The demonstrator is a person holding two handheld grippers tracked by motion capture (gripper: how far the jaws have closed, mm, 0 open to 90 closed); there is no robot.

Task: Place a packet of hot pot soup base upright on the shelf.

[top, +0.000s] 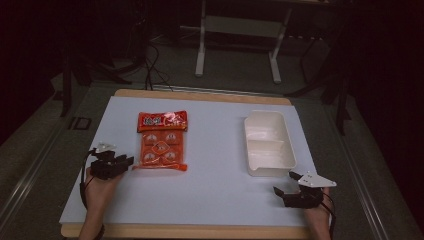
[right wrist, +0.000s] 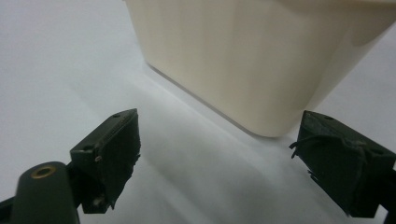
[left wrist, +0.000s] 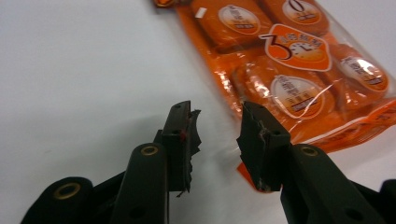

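An orange snack packet (top: 162,141) with several small wrapped pieces inside lies flat on the table's left half. My left gripper (top: 127,162) sits at its near left corner, open, and in the left gripper view its jaws stand either side of the packet's (left wrist: 289,74) near edge without closing on it (left wrist: 218,128). A white two-compartment container (top: 268,143) stands empty on the right half. My right gripper (top: 284,182) rests just in front of the container's near wall (right wrist: 243,60), wide open with nothing between its fingers (right wrist: 219,149).
The white tabletop (top: 215,190) has a wooden edge along the front and back. Beyond the table stand a white metal frame (top: 240,30) and cables on a dark floor.
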